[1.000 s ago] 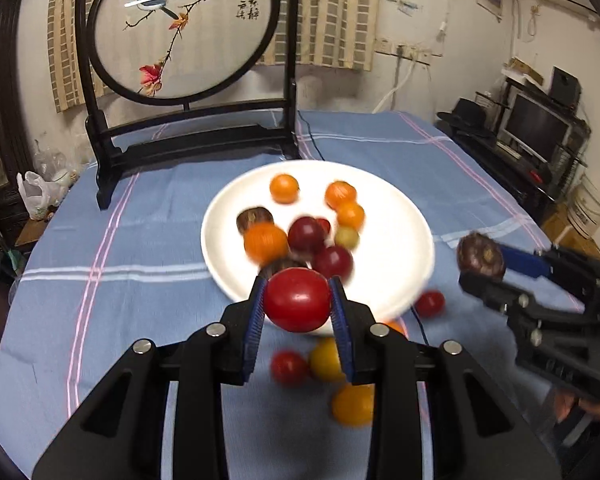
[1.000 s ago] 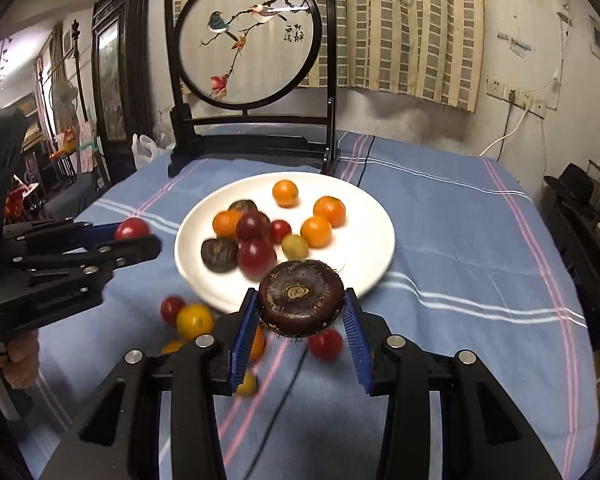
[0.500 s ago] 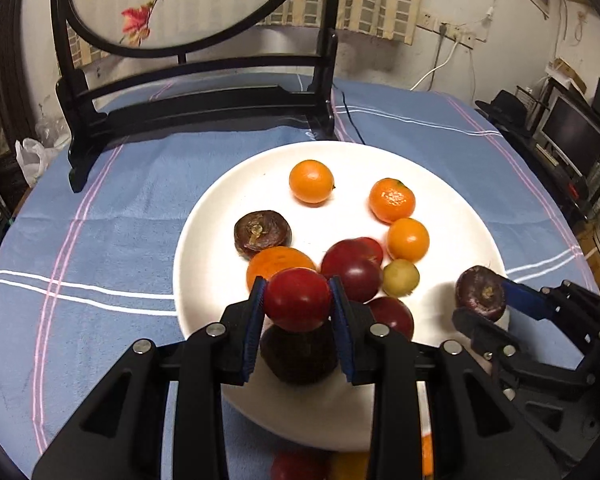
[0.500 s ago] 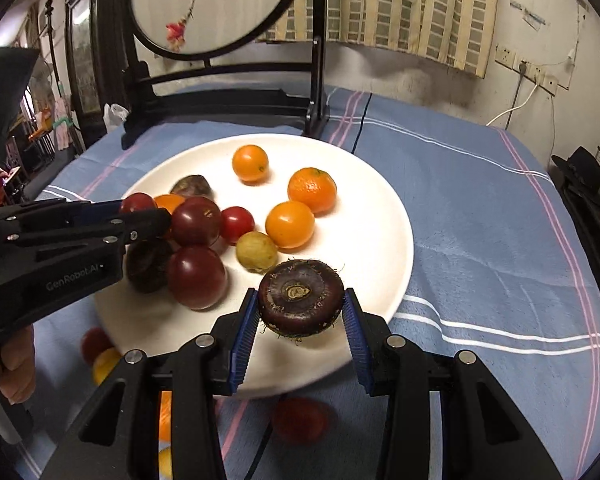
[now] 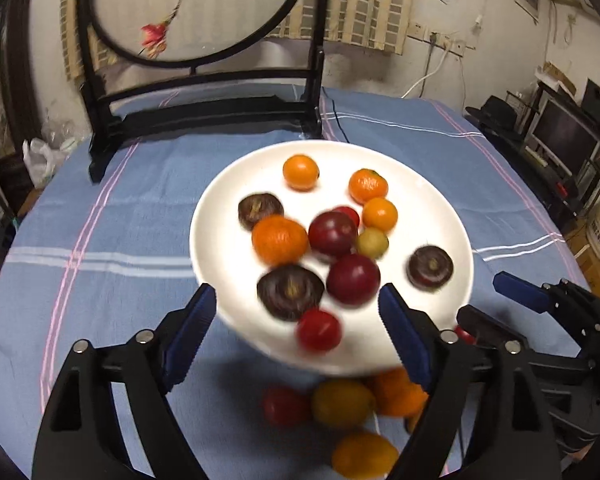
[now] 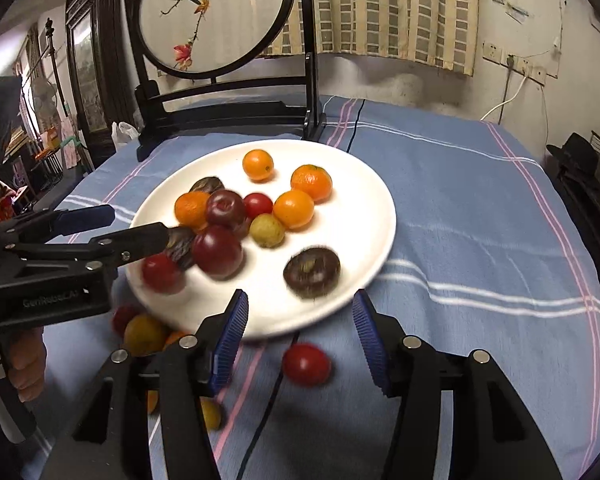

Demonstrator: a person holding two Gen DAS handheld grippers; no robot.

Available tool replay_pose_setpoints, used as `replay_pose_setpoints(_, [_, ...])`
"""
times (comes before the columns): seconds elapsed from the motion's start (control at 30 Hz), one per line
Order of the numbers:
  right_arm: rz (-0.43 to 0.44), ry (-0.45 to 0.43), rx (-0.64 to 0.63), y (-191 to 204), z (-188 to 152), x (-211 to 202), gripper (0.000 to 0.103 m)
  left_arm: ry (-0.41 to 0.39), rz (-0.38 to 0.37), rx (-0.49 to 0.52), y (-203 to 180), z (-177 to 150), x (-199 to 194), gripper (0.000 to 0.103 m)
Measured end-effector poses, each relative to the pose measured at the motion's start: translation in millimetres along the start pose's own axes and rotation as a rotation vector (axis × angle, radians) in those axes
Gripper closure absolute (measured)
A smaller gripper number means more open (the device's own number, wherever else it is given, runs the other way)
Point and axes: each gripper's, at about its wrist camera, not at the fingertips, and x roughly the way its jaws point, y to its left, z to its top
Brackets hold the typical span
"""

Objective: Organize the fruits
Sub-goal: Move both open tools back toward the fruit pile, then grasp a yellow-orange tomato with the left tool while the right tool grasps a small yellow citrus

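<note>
A white plate point(image 5: 220, 220) point(image 6: 364, 208) on the blue cloth holds several oranges, red tomatoes and dark brown fruits. My left gripper point(image 5: 296, 320) is open and empty at the plate's near edge; a red tomato point(image 5: 319, 330) point(image 6: 162, 273) lies on the plate between its fingers. My right gripper point(image 6: 298, 326) is open and empty at the plate's near rim; a dark brown fruit point(image 6: 311, 272) point(image 5: 430, 267) lies on the plate just ahead of it. The right gripper point(image 5: 496, 304) also shows in the left wrist view, and the left gripper point(image 6: 120, 226) in the right wrist view.
Loose fruits lie on the cloth in front of the plate: a red tomato point(image 6: 306, 364), yellow and orange ones point(image 5: 342, 402) point(image 6: 144, 334). A black-framed round screen point(image 5: 204, 92) point(image 6: 228, 80) stands behind the plate. A black cable point(image 6: 260, 432) crosses the cloth.
Both grippers have opened. The left one let go of the red tomato and the right one let go of the dark brown fruit; both fruits now lie on the plate. Both grippers drew back.
</note>
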Motion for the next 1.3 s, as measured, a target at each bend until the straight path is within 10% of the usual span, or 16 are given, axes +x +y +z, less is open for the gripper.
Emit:
replay_pose_setpoints(0.4, [0.04, 0.062, -0.068, 36.5, -48.1, -14.8, 0.046, -0.017, -0.01, -0.075, 20.7, -60.5, -26.3, 0.015])
replay_pose_setpoints(0.97, [0.026, 0.139, -0.149, 68.1, -54.7, 8.8, 0.047, -0.036, -0.041, -0.059, 25.5, -65.7, -25.6, 0.015])
replay_pose_setpoints(1.1, [0.045, 0.124, -0.106, 63.2, -53.4, 8.6, 0.075, -0.022, -0.068, -0.064, 23.9, -65.4, -22.1, 0.015])
replay_pose_setpoints(1.3, [0.056, 0.101, -0.068, 49.4, -53.9, -2.5, 0.075, -0.014, -0.109, -0.059, 21.6, -68.4, -24.4, 0.014])
